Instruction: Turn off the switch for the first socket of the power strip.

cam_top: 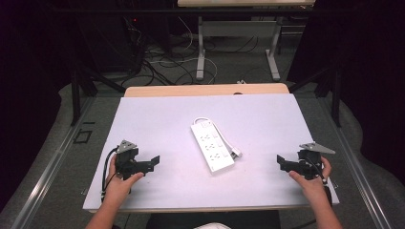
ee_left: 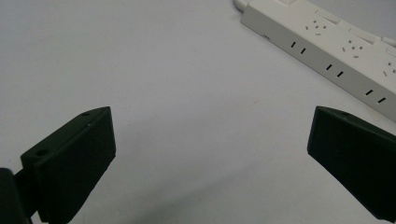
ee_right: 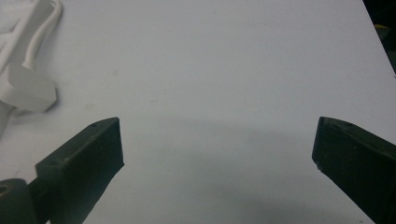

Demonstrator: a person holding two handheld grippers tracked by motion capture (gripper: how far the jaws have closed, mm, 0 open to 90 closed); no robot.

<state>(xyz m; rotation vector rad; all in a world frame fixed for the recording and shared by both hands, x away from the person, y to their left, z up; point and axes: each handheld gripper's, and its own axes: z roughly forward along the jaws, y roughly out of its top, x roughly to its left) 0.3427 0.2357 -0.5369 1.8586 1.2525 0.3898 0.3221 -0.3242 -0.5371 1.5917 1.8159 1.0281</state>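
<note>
Lying diagonally at the middle of the pale grey table top, a white plastic power strip with its cord and plug tucked along its right side sat well apart from both tools. The left gripper and the right gripper rested near the front edge, each with jaws spread wide and holding nothing, pointed inward at the strip, probably a ready stance before reaching for it.
</note>
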